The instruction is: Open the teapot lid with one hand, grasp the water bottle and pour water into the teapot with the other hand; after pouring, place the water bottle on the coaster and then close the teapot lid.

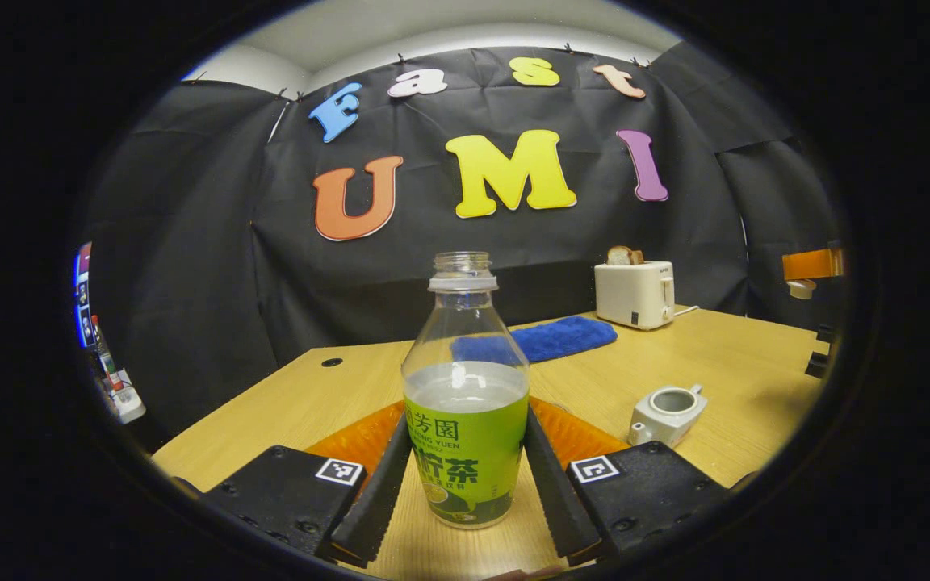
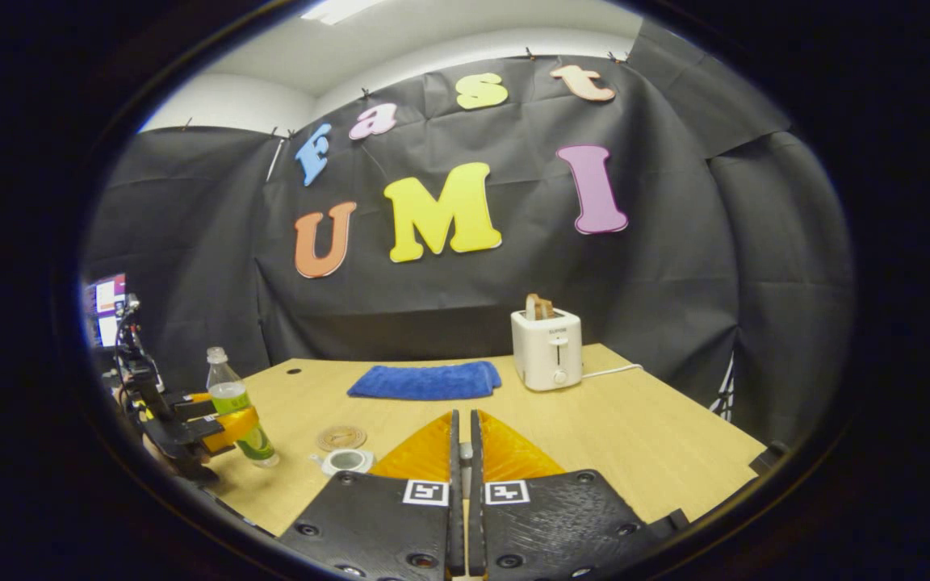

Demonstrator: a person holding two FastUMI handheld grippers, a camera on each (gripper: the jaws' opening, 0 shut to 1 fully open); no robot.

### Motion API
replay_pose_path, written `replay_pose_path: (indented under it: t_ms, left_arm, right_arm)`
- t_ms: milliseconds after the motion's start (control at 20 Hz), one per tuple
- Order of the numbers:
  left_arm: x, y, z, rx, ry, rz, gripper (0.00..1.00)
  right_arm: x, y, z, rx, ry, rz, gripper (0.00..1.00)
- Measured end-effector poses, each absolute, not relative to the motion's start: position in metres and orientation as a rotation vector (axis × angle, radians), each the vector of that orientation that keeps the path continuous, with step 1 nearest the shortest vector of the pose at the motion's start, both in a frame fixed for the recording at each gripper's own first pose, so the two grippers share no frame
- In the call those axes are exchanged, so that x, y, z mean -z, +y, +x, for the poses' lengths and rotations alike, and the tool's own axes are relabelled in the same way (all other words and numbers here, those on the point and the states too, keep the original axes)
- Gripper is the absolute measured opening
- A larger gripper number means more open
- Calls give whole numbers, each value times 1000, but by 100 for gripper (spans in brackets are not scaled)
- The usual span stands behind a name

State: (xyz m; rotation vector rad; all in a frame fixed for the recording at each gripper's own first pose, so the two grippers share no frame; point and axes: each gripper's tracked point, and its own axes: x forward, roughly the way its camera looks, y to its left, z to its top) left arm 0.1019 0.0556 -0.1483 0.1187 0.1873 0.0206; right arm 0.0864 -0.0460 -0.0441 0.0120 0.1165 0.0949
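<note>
A clear uncapped water bottle with a green label, about half full, stands between the fingers of my left gripper, which press on both its sides. It looks slightly tilted in the right gripper view, bottle with its base near the table. The white teapot sits open to the bottle's right, also teapot. My right gripper is shut on the small pale lid, held above the table; it appears at far right as right gripper with the lid beneath. A round coaster lies just behind the teapot.
A blue cloth lies toward the back of the wooden table. A white toaster with bread in it stands at the back right, its cord trailing right. A screen and equipment sit off the table's left edge.
</note>
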Motion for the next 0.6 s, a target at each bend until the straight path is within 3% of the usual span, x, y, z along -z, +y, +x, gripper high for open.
replay_pose_path:
  t_ms: [600]
  left_arm:
    - [128,39,104,-12,282,728,77]
  right_arm:
    - [48,-57,88,-75,135,-5,2]
